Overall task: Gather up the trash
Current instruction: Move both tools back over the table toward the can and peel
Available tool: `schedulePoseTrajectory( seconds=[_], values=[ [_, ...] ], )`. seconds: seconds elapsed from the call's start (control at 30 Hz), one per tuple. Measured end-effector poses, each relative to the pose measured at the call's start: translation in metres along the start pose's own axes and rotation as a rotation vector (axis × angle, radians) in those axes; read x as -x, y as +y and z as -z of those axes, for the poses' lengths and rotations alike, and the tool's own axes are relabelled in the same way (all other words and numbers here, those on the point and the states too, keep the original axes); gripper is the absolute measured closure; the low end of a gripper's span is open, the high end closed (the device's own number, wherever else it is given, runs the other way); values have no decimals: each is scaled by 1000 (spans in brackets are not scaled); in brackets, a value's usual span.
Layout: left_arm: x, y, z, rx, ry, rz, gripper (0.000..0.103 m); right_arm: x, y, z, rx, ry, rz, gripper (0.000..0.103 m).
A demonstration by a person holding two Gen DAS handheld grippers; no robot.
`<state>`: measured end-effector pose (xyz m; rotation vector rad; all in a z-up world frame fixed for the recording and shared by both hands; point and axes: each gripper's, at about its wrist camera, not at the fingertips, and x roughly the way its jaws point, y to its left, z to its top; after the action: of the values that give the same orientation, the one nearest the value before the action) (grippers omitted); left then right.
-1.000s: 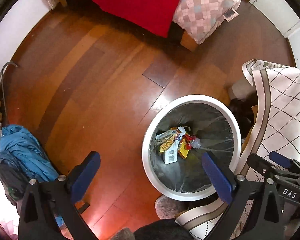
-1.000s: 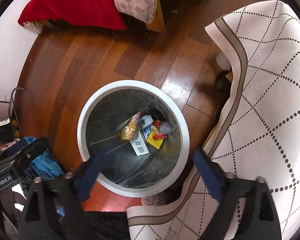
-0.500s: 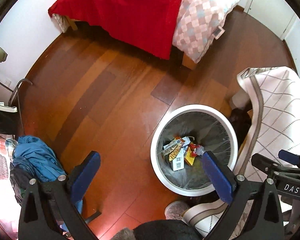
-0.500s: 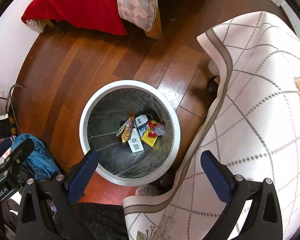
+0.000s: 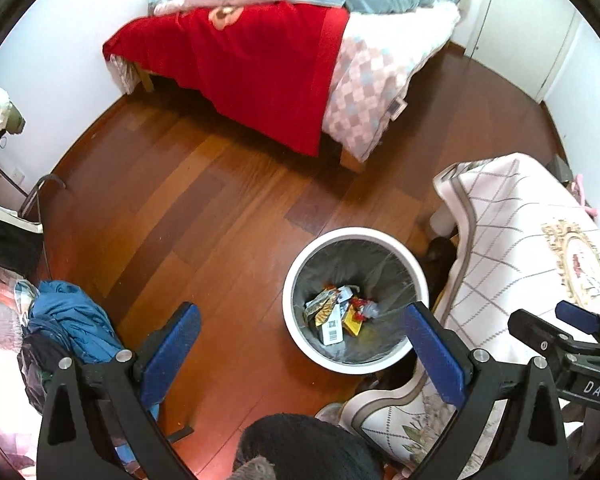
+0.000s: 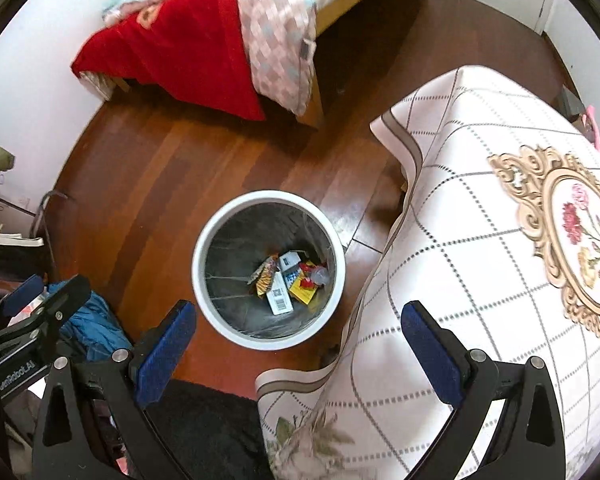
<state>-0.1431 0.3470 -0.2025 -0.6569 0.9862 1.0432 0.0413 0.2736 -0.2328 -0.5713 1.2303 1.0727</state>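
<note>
A round white trash bin (image 5: 288,304) with a clear liner stands on the wood floor, also in the right wrist view (image 6: 198,264). Several pieces of trash (image 5: 336,316) lie at its bottom: snack wrappers, a white barcode box, a yellow packet; they also show in the right wrist view (image 6: 288,280). My left gripper (image 5: 302,344) is open and empty, high above the bin. My right gripper (image 6: 298,338) is open and empty, high above the bin's near rim and the table edge. The right gripper shows in the left wrist view (image 5: 572,332).
A table with a white patterned cloth (image 6: 480,240) stands right of the bin. A bed with a red blanket (image 5: 260,64) is at the back. Blue clothes (image 5: 72,324) are piled at the left. A black item (image 5: 308,448) lies near the bottom.
Both grippers have risen well away from the bin, which looks smaller now. More of the bed, the walls and the tabletop have come into view. Both stayed open.
</note>
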Motion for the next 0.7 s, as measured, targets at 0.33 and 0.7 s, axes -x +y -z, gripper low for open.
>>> schedulePoseTrajectory(
  seconds=[0.33, 0.7],
  values=[
    [71, -40, 12, -45, -130, -18, 0, 85, -21, 32, -46, -141, -128, 0],
    [32, -222, 47, -269, -82, 48, 0, 138, -174, 79, -226, -168, -29, 0]
  ],
)
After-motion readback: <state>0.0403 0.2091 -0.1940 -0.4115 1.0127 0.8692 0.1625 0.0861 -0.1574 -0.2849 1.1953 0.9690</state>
